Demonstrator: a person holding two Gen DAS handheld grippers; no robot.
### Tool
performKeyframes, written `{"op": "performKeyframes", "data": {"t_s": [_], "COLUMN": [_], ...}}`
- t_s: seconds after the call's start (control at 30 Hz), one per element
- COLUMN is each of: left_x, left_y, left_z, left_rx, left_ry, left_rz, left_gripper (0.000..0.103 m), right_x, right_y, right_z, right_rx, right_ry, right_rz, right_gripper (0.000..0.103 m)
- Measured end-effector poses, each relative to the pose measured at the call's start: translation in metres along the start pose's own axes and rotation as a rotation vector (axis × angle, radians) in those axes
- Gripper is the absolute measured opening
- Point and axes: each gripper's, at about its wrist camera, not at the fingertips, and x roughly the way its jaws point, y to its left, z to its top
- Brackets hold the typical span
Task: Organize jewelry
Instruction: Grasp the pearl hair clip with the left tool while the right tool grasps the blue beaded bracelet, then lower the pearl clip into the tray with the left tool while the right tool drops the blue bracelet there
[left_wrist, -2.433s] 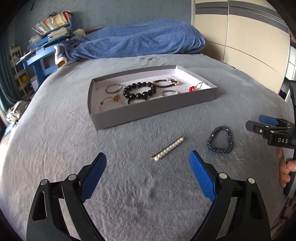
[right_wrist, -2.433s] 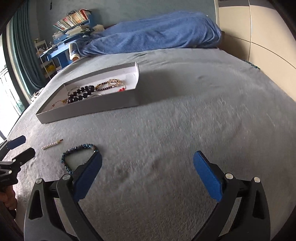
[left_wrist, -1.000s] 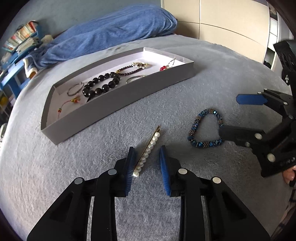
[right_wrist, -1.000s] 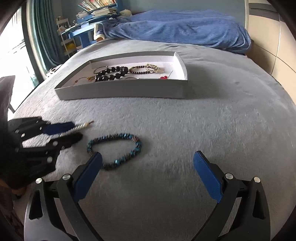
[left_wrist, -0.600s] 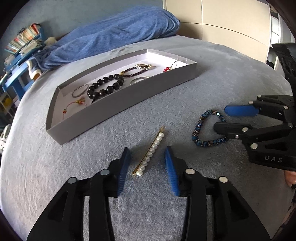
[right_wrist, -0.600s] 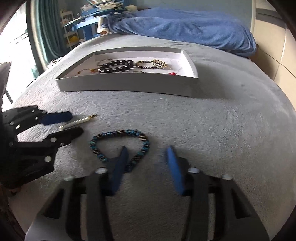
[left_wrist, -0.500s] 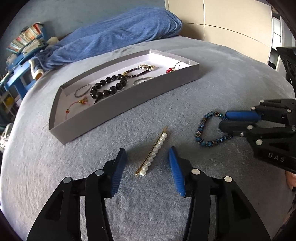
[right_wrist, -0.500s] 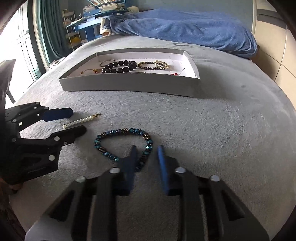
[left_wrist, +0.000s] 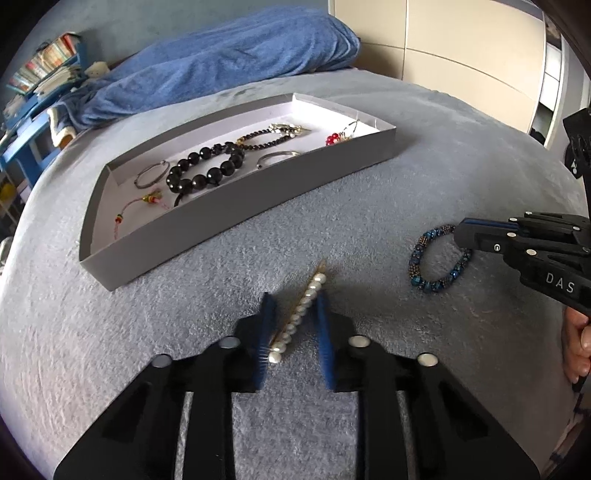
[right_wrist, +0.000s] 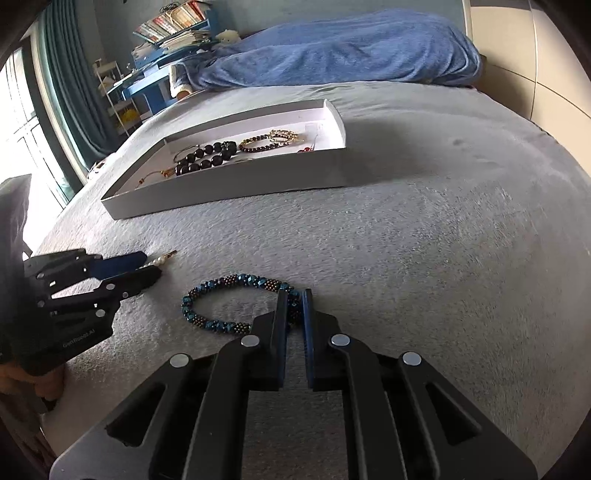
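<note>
A pearl hair clip (left_wrist: 301, 306) lies slantwise on the grey bedcover between the blue pads of my left gripper (left_wrist: 294, 295). Those jaws are closing: the clip's near end touches the left pad, and a gap shows at the right pad. The right wrist view has this gripper (right_wrist: 149, 265) at the left, with the clip's tip (right_wrist: 164, 256) poking out. My right gripper (right_wrist: 294, 295) is closing, its pads pressing the near right side of a blue beaded bracelet (right_wrist: 229, 280). In the left wrist view its tips (left_wrist: 461, 232) sit on the bracelet (left_wrist: 417, 254).
A shallow grey tray (left_wrist: 240, 206) holding several bracelets and earrings lies beyond both items, also in the right wrist view (right_wrist: 240, 188). A blue blanket (left_wrist: 221, 55) is heaped at the bed's far end. A person's hand (left_wrist: 576, 339) holds the right gripper.
My right jaws went from wide open to shut on the bracelet after edging forward over it. My left jaws widened briefly, then narrowed around the pearl clip.
</note>
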Motion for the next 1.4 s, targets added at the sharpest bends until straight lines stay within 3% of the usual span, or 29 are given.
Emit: {"op": "performKeyframes", "data": {"t_s": [0.1,0.5,0.83,1.17,1.4], "left_x": [-0.004,-0.027,-0.044,-0.056,-0.061], "left_y": [0.007,0.015,0.017,0.027,0.045], "left_z": [-0.002,-0.01,-0.011,0.009,0.031], "left_rx": [-0.048,-0.106,-0.095,-0.111,-0.129], "left_ry": [-0.008,-0.044,-0.074,-0.121,-0.141], "left_rz": [-0.025,-0.04,-0.036,-0.02,0.031], "left_gripper": [0.006,0.006,0.006,0.006,0.006], "right_x": [-0.002,-0.017,-0.03,-0.043,-0.047], "right_y": [-0.004,-0.011,-0.014,-0.009,-0.001], "right_z": [0.0,0.003,0.011,0.027,0.042], "right_rx": [0.013,0.057,0.07,0.055,0.032], "right_ry": [-0.011,-0.067,-0.11,-0.148,-0.169], "right_rz": [0.006,0.02,0.046,0.06,0.07], "right_gripper": [0.007,0.007,0.007,0.007,0.007]}}
